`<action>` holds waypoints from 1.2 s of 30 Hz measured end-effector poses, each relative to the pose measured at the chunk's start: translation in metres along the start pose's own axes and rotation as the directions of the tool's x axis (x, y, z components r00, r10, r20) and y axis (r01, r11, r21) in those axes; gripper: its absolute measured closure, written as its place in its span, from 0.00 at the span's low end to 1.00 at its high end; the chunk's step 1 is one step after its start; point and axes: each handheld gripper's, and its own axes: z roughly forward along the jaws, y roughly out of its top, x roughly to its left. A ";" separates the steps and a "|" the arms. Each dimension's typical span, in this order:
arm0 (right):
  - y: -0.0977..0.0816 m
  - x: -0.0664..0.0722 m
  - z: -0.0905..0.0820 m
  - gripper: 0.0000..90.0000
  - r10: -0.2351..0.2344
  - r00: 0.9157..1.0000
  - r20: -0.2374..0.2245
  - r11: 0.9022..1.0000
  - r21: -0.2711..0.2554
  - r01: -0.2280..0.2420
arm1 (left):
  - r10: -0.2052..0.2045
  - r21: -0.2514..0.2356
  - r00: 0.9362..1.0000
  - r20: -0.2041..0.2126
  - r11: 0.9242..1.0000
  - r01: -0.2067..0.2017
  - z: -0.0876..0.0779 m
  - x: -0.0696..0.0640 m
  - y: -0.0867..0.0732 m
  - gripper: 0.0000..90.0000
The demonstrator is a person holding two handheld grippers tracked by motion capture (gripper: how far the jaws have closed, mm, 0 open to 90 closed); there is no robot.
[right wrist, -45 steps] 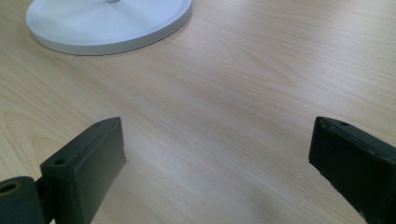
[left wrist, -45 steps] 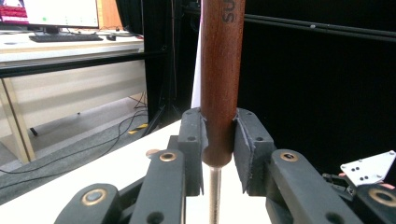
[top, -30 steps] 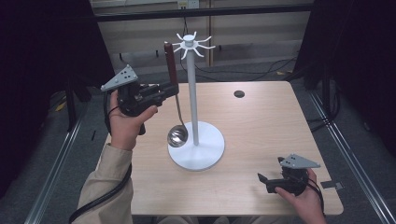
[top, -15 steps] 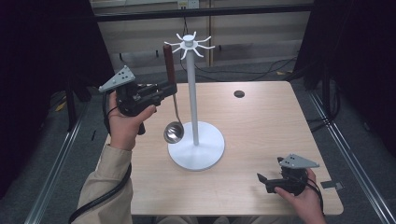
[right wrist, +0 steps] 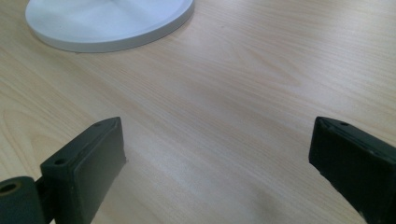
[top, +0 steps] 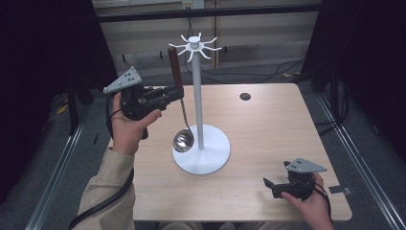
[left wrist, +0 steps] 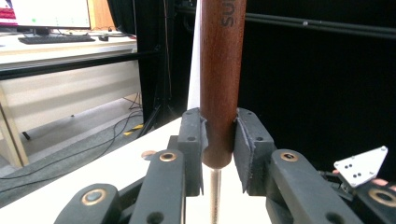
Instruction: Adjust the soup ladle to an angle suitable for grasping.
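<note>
The white stand [top: 200, 143] sits near the middle of the bench [top: 268, 124], a tall pole with a ring of short hooks at its crown. Just to the left of that pole, the left gripper [top: 178, 92] has its jaws closed on the lower end of a ladle's [top: 177, 86] dark wooden handle; in the left gripper view the pads press both sides of the wood just above where the metal shank begins. The ladle hangs upright, its steel bowl [top: 183, 140] low beside the stand's round base, and I cannot tell whether it touches the base. The handle's top reaches about the level of the hooks.

My guess is the ladle is either being hung on a hook or taken off one. Either way, the move wants care: keep the handle vertical, steady the bowl so it does not swing into the pole, and travel straight up or down until the handle's top end clears the hook, since a sideways tug could tip the light stand.

The right gripper [top: 269, 184] lies low on the bench, well to the right of the stand and nearer the person, its jaws spread wide with only bare wood between them.
</note>
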 end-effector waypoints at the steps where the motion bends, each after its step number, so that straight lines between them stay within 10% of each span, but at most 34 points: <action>1: 0.000 0.000 0.000 0.04 -0.002 1.000 -0.001 1.000 -0.001 0.002 | -0.002 -0.002 1.000 0.002 1.000 0.002 0.000 -0.001 0.000 0.83; 25: 0.000 0.001 0.002 0.04 -0.004 1.000 -0.006 1.000 0.009 0.004 | -0.006 0.034 1.000 -0.002 0.999 0.006 0.003 0.008 0.009 0.82; 36: 0.000 0.000 0.002 0.04 -0.004 1.000 -0.004 1.000 0.004 0.004 | -0.019 -0.029 1.000 -0.009 0.999 0.019 0.005 0.012 -0.003 0.80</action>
